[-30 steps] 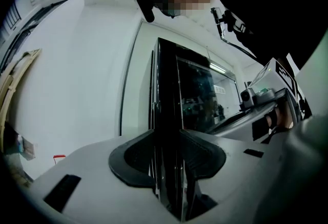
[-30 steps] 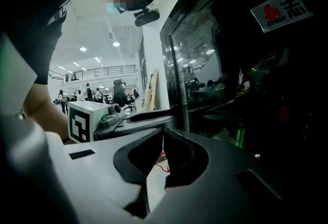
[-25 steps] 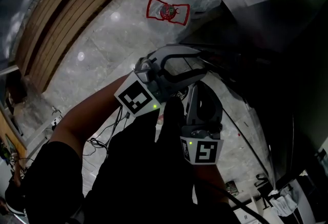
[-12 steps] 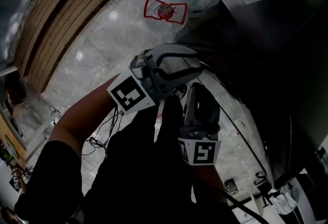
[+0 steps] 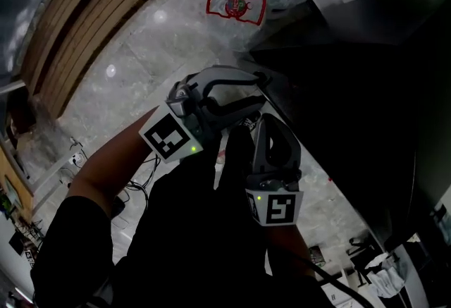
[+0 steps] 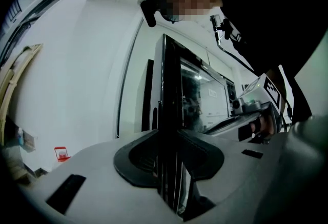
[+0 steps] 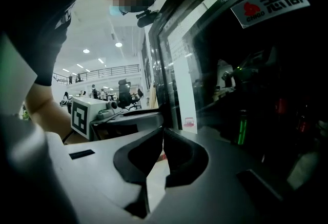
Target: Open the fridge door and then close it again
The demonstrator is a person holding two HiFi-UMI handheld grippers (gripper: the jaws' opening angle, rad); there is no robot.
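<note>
L gripper is the one on the job. The fridge door stands edge-on right betw. its jaws, a dark upright slab running top to bottom thru the gap. Jaws have just been closing in on it & both pads look to be against the door's two faces, so I'd call it gripped at the free edge, w/ the gripper pointing level, straight at that edge.

R gripper sits just beside the L one, tips together, nothing in them. Its nose is near the door's glass front but not holding it.

From above, the door is the dark mass to the right of both grippers, marble floor to the left. Door's long axis is vertical, so prob. the hinge line too. Next move, I reckon, is a level swing w/ the L hand, not a lift. Can't tell how far ajar the door is.
</note>
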